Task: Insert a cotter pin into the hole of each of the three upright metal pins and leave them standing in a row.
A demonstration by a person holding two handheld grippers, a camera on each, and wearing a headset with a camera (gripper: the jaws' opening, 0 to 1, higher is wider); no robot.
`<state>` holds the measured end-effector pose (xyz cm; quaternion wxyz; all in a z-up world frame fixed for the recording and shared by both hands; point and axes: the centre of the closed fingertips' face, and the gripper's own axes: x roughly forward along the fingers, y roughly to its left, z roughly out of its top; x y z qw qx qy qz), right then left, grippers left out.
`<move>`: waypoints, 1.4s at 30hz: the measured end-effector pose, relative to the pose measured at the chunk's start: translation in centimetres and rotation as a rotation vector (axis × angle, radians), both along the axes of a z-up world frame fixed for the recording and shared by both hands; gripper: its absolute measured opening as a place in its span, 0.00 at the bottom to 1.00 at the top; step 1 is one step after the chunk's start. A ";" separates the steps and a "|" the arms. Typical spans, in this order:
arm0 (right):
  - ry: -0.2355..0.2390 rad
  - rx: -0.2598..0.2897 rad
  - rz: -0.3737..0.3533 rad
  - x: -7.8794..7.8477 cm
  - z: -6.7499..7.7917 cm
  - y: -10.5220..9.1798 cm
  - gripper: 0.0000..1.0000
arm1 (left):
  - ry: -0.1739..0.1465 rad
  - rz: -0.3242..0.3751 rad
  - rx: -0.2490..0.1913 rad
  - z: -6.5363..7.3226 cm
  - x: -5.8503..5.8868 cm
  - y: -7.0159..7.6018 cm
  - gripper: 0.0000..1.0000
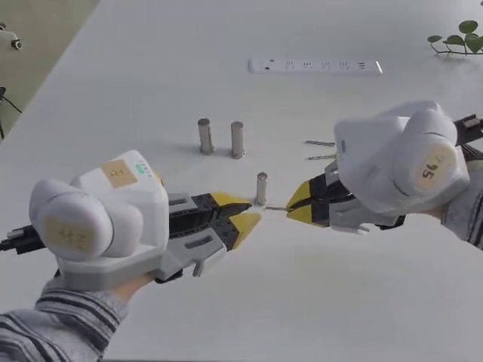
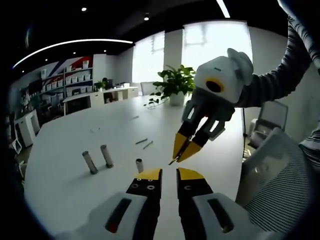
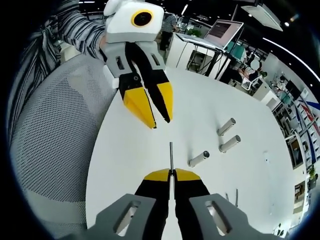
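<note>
Three upright metal pins stand on the white table: two side by side (image 1: 204,136) (image 1: 238,139) and a third (image 1: 261,188) nearer, between the two grippers. My right gripper (image 1: 298,205) is shut on a thin cotter pin (image 3: 171,156) that points straight out from its jaws toward the near metal pin (image 3: 198,159). My left gripper (image 1: 243,216) is open and holds nothing; its yellow tips sit just beside the near metal pin (image 2: 140,165), apart from it. The right gripper (image 2: 182,150) faces the left gripper (image 2: 169,174) tip to tip.
Two loose cotter pins (image 1: 321,143) (image 1: 323,157) lie on the table behind the right gripper. A white power strip (image 1: 315,66) lies at the far side and a potted plant (image 1: 456,38) at the far right corner. A mesh chair (image 3: 55,150) stands by the table edge.
</note>
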<state>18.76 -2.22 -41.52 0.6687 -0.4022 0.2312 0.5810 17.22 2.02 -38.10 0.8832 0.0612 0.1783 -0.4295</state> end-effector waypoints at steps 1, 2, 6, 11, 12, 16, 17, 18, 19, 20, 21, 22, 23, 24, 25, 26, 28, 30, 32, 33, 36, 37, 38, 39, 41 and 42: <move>0.000 -0.004 -0.010 0.2 -0.1 -0.1 0.00 | -0.001 0.011 0.000 -0.1 0.2 0.1 0.09; 0.014 -0.003 -0.036 0.5 -0.2 -0.2 0.00 | -0.003 0.027 0.002 -0.2 0.5 0.3 0.10; 0.016 -0.007 -0.080 1.6 -0.5 -0.5 0.00 | 0.003 0.074 0.002 -0.7 1.4 0.7 0.16; 0.022 -0.017 -0.159 2.8 -0.9 -0.9 0.00 | 0.029 0.122 -0.017 -1.5 2.6 0.8 0.21; 0.023 -0.023 -0.167 3.0 -1.0 -1.0 0.00 | 0.031 0.129 -0.014 -1.7 2.8 0.8 0.21; 0.027 -0.039 -0.216 3.9 -1.6 -1.4 0.00 | 0.034 0.152 0.004 -2.4 3.8 0.6 0.23; 0.030 -0.037 -0.232 4.2 -1.7 -1.4 0.00 | 0.035 0.154 0.010 -2.6 4.1 0.6 0.23; 0.033 -0.036 -0.236 4.3 -1.8 -1.4 0.00 | 0.044 0.164 0.016 -2.9 4.4 0.5 0.22; 0.036 -0.035 -0.242 4.4 -1.9 -1.4 0.00 | 0.050 0.168 0.019 -3.1 4.6 0.5 0.21; 0.041 -0.033 -0.249 4.8 -2.2 -1.4 0.00 | 0.053 0.170 0.022 -3.3 4.8 0.4 0.22; 0.045 -0.031 -0.258 5.0 -2.4 -1.5 0.00 | 0.054 0.171 0.024 -3.4 5.0 0.3 0.22; 0.051 -0.026 -0.268 5.1 -2.5 -1.4 0.00 | 0.055 0.172 0.026 -3.5 5.2 0.3 0.21; 0.053 -0.025 -0.270 5.1 -2.6 -1.4 0.00 | 0.057 0.172 0.038 -3.8 5.4 0.2 0.21; 0.060 -0.023 -0.280 5.2 -2.8 -1.4 0.00 | 0.055 0.177 0.054 -4.1 5.6 0.3 0.20; 0.063 -0.022 -0.286 5.3 -2.9 -1.5 0.00 | 0.054 0.179 0.082 -4.5 5.9 0.4 0.20; 0.069 -0.025 -0.293 5.5 -3.2 -1.5 0.00 | 0.053 0.179 0.091 -4.8 6.1 0.4 0.20; 0.079 -0.023 -0.313 5.9 -3.5 -1.5 0.00 | 0.058 0.186 0.095 -5.2 6.6 0.3 0.20; 0.091 -0.020 -0.316 5.9 -3.6 -1.5 0.00 | 0.063 0.188 0.107 -5.7 6.9 0.3 0.20; 0.093 -0.020 -0.315 5.8 -3.7 -1.4 0.00 | 0.061 0.182 0.122 -6.1 7.3 0.1 0.20; 0.093 -0.019 -0.314 5.8 -3.7 -1.3 0.00 | 0.063 0.182 0.125 -6.3 7.4 -0.1 0.20; 0.100 -0.014 -0.317 5.9 -3.7 -1.1 0.00 | 0.071 0.184 0.128 -6.8 7.9 -0.4 0.19; 0.102 -0.014 -0.318 5.9 -3.7 -1.0 0.00 | 0.073 0.185 0.127 -6.9 8.0 -0.5 0.19; 0.102 -0.016 -0.320 5.9 -3.8 -1.0 0.00 | 0.077 0.185 0.123 -7.1 8.2 -0.7 0.19; 0.101 -0.016 -0.322 6.0 -3.8 -0.9 0.00 | 0.078 0.185 0.120 -7.1 8.3 -0.9 0.18; 0.105 -0.014 -0.326 5.9 -3.8 -0.8 0.00 | 0.075 0.177 0.123 -7.4 8.5 -1.2 0.18; 0.108 -0.013 -0.326 5.9 -3.9 -0.7 0.00 | 0.073 0.169 0.131 -7.6 8.7 -1.4 0.18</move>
